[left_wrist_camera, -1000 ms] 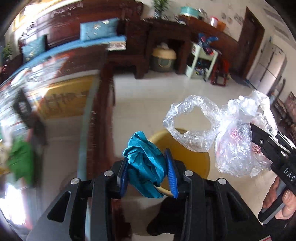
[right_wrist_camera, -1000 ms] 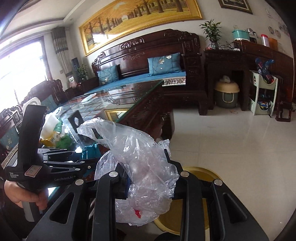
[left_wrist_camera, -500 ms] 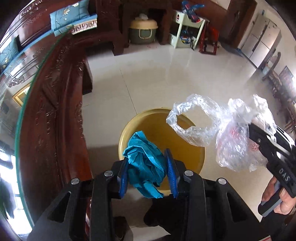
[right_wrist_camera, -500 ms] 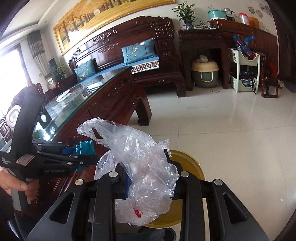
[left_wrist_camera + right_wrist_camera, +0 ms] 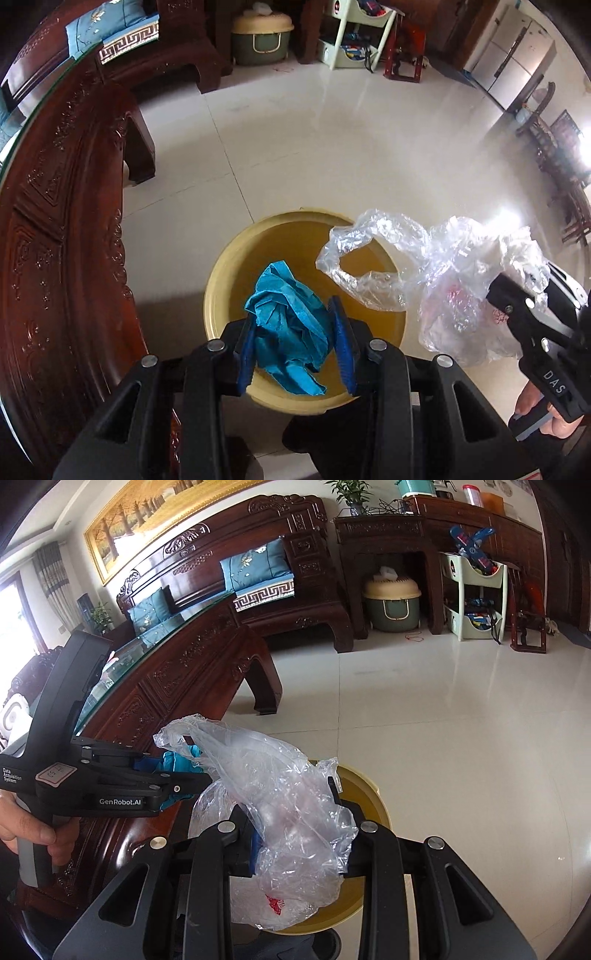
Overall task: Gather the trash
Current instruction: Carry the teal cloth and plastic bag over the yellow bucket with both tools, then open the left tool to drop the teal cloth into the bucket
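Left wrist: left tongs [image 5: 295, 341] clamp crumpled blue wrapper [image 5: 290, 325] right over yellow bin [image 5: 221, 280] on the floor. Best to let go only w/ wad centred inside rim.

Right wrist: right tongs [image 5: 295, 825] pinch clear plastic bag [image 5: 280, 805] above bin's near edge; shift further over opening before release, since light film drifts.

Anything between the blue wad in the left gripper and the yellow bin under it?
Nothing: in the left wrist view the blue wad, clamped in the left gripper, hangs over the open yellow bin with only air between.
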A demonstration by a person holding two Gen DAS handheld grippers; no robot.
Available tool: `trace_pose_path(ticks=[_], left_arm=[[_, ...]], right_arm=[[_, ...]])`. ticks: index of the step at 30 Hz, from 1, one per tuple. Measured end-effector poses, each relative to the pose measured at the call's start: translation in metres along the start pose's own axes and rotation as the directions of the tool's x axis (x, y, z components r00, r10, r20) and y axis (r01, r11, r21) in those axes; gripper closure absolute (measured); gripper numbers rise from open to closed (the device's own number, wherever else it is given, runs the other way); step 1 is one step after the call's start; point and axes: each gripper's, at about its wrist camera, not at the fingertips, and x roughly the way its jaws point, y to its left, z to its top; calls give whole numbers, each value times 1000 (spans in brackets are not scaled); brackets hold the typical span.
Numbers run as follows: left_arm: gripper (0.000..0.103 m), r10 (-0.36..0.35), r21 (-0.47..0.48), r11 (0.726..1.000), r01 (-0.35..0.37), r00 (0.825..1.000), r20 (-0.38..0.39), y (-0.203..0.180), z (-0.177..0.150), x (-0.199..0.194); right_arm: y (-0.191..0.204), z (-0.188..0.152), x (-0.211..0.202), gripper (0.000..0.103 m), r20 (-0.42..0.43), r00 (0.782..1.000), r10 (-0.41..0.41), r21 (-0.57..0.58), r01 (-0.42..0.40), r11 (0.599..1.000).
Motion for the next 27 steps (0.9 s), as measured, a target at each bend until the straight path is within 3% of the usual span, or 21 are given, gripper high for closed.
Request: trace_pose_path(ticks=[5,6,7,9,10,27], left_arm=[[59,3,-6,1000,-3,1000,-3,-1,2,5],[53,0,-2,1000,0,1000,-5,-1,2,5],[38,-1,-1,1000,1,1000,-6,0,3,6],[24,16,-3,1000,-16,1000,13,0,2,4],[22,25,1,1000,-25,999,21,-1,2,3],[22,31,27,999,-31,999,15,1,-1,2]], right_arm=[[-1,-2,8,75,-7,1000,6,13,-5,1000],[0,-2,9,75,-9,1000,6,13,-6,1000],[0,-2,10,75,-9,1000,7,14,-7,1000],[0,-2,11,75,-9,1000,10,15,-10,1000],[-1,-2,10,75,-8,1000,9,15,-9,1000],[5,4,14,71,-23,1000,-18,-11,18,1000]])
